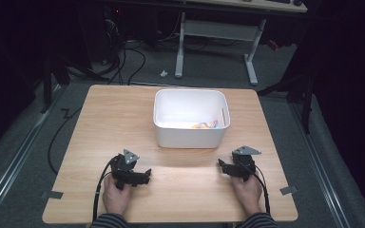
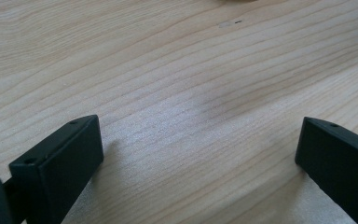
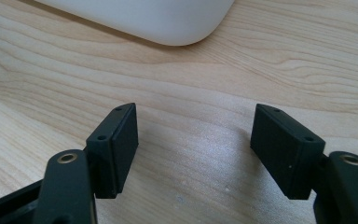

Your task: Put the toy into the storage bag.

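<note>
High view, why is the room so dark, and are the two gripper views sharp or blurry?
High view: light falls on the wooden table and white bin, surroundings nearly black. Left gripper view: wood grain fairly sharp, left gripper jaws soft-edged, faint shadows beside them. Right gripper view: right gripper jaws crisp, the bin's corner slightly soft.

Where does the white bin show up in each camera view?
High view: white bin at table centre, beyond both grippers.
Left gripper view: not in it.
Right gripper view: its rounded corner along the top edge, ahead of the open jaws.
Shared landmark: the wooden tabletop.
</note>
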